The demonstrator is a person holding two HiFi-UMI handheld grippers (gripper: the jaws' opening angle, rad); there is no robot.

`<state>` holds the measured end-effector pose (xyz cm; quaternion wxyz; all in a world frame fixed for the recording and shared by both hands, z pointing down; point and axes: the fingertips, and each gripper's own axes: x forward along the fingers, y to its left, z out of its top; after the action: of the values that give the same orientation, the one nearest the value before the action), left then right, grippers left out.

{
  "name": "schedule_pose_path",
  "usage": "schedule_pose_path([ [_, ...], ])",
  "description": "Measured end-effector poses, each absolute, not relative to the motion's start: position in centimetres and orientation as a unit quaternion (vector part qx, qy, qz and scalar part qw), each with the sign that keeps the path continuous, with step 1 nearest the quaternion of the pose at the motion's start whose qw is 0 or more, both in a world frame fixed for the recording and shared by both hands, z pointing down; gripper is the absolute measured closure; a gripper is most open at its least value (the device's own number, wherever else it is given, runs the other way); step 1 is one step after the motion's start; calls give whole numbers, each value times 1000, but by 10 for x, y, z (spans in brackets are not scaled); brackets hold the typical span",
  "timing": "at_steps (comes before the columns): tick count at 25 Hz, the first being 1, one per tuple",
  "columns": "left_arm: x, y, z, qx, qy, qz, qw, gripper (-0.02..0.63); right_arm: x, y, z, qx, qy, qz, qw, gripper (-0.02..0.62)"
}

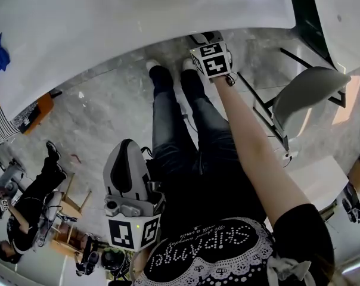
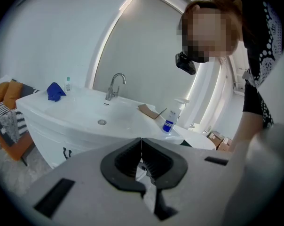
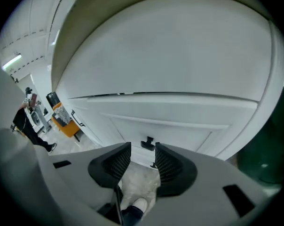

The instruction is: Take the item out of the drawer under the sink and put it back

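The white drawer front (image 3: 165, 126) under the sink is closed, and its small black handle (image 3: 148, 143) sits just ahead of my right gripper (image 3: 143, 148). That gripper is open; its ribbed pads stand apart with nothing between them. In the head view the right gripper (image 1: 205, 39) reaches under the edge of the white sink top (image 1: 138, 22). My left gripper (image 1: 126, 145) is held back near the person's waist. Its jaws (image 2: 141, 140) are shut and empty, facing the sink basin (image 2: 102, 119). No item from the drawer is visible.
A faucet (image 2: 114, 85), a blue cloth (image 2: 55, 91), a blue-labelled pump bottle (image 2: 170, 121) and a brown cardboard piece (image 2: 149, 110) are on the sink top. A grey chair (image 1: 305, 94) stands to the right. Another person (image 1: 31, 207) is at the lower left, near an orange stool (image 3: 67, 125).
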<state>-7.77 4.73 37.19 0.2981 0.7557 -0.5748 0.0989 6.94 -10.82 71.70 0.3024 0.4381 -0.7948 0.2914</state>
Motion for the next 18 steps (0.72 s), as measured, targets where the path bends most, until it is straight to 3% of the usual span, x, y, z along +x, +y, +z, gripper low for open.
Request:
schedule_pose_path([
  [18, -88, 46, 385, 742, -575, 114, 324, 601, 68, -137, 757, 489, -742, 344, 302, 443],
])
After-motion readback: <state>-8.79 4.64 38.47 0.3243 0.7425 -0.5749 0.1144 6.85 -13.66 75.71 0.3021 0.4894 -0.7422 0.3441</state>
